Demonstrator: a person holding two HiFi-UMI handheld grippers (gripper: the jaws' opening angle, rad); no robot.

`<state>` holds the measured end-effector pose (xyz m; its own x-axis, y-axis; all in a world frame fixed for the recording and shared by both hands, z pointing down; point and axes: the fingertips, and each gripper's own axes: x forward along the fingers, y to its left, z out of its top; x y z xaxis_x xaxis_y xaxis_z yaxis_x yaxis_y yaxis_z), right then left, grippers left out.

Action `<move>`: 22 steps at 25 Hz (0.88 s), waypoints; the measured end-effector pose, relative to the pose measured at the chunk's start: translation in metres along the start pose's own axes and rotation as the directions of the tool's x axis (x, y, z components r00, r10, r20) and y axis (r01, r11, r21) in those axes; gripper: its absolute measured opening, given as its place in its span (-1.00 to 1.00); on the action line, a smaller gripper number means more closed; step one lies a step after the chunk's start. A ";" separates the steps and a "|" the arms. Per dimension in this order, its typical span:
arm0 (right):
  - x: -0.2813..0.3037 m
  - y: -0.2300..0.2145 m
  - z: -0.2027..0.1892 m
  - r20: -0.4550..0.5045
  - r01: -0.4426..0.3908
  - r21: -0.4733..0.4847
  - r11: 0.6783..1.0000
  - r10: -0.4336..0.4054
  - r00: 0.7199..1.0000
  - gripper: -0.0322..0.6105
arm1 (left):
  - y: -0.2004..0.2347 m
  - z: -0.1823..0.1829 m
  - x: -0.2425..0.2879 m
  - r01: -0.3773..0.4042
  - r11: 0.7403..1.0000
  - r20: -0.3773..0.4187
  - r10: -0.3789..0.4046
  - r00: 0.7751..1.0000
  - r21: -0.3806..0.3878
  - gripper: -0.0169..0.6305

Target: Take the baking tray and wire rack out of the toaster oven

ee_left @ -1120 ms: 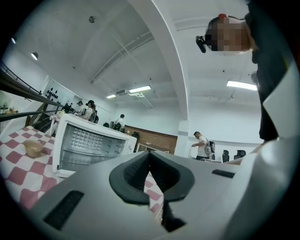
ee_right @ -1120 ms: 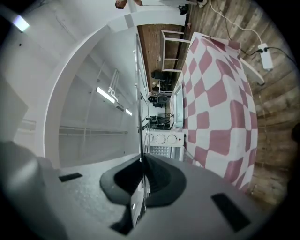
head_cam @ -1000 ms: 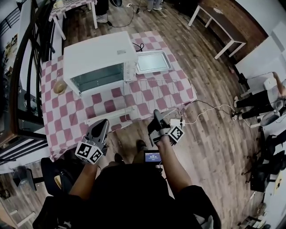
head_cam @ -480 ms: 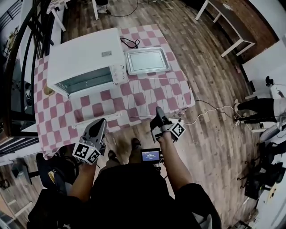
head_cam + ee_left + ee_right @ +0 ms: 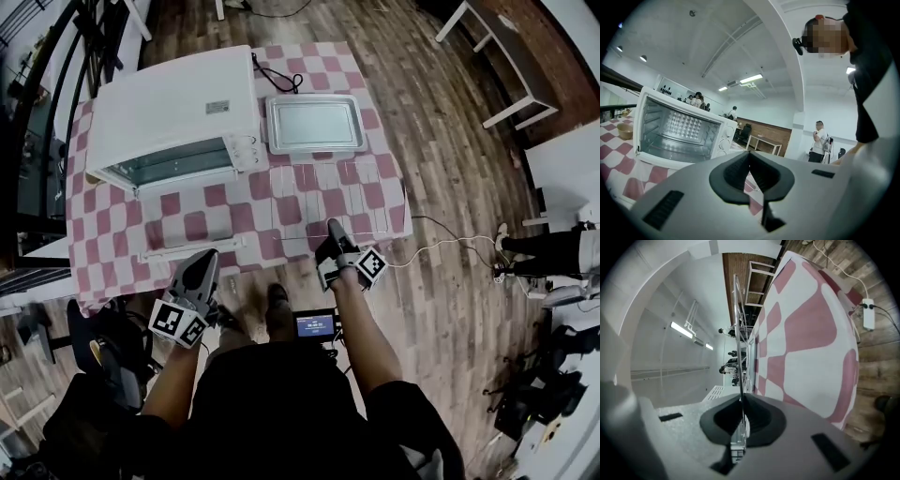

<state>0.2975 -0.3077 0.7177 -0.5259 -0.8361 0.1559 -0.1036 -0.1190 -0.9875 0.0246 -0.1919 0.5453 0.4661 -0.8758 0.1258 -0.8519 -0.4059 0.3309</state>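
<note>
The white toaster oven point(image 5: 173, 103) stands on the red-checked table point(image 5: 103, 272) with its door point(image 5: 187, 250) folded down; in the left gripper view the oven point(image 5: 679, 129) looks empty inside. The baking tray point(image 5: 314, 124) lies on the cloth right of the oven. The wire rack point(image 5: 342, 192) rests in front of the tray, reaching the table's near edge. My right gripper point(image 5: 332, 225) is shut on the rack's near edge; a rack wire point(image 5: 737, 315) runs into the right gripper point(image 5: 742, 399). My left gripper point(image 5: 208, 255) hangs shut and empty just off the table edge below the door, also seen as the left gripper point(image 5: 750, 157).
A small bowl point(image 5: 624, 130) sits on the cloth left of the oven. A power strip point(image 5: 868, 314) and white cable point(image 5: 441, 246) lie on the wood floor to the right. A black chair point(image 5: 103, 347) stands at lower left. People stand in the background.
The view has swung so the table sits higher and more square. My right gripper kept its hold on the rack's near edge and sank with it; the left gripper drifted slightly along the table edge.
</note>
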 end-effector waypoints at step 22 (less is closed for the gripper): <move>0.027 -0.028 0.016 -0.072 0.266 -0.187 0.946 -0.283 0.956 -0.83 | -0.015 -0.008 0.021 0.016 1.000 -0.002 -0.016 1.000 -0.025 -0.97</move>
<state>0.2992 -0.3355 0.7488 -0.5340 -0.7276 0.4306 -0.3957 -0.2350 -0.8878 0.0489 -0.2022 0.5506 0.4800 -0.8687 0.1220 -0.8381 -0.4131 0.3563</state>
